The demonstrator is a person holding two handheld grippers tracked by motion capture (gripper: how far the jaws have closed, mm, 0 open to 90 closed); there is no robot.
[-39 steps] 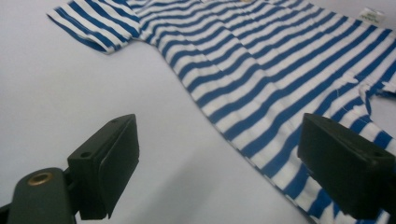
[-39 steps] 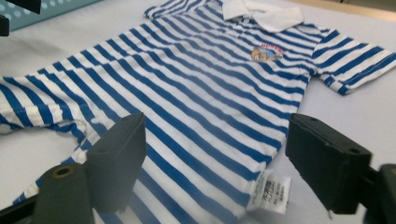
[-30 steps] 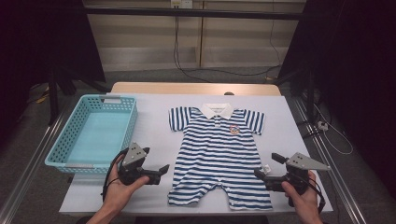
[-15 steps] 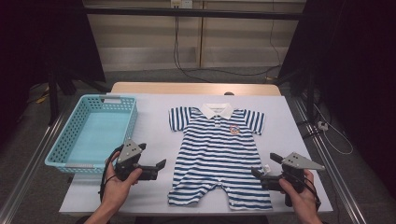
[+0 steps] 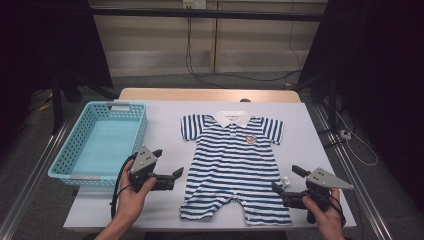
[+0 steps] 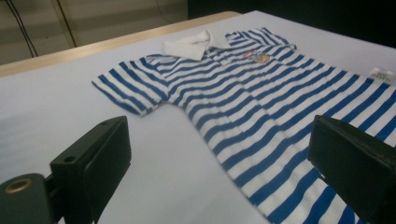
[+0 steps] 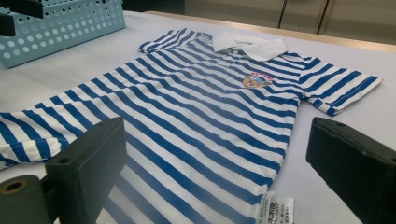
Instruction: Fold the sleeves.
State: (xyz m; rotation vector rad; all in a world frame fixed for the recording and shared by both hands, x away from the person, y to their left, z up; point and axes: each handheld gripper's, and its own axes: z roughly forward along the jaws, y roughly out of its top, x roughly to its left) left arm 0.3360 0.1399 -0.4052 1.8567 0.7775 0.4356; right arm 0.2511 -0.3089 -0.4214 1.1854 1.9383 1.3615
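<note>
Striped romper lies flat on the desk, collar away from the person. Teal basket sits to its left. Left gripper, jaws spread and empty, just left of the romper; right gripper, jaws spread and empty, at its lower right hem, beside a white tag.

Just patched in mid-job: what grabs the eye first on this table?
The blue-and-white striped romper with its white collar, spread flat at the middle of the table. To its left stands a light blue basket, with nothing seen in it. The left gripper and right gripper flank the garment's lower half, both open and pointing toward it, holding nothing.
</note>
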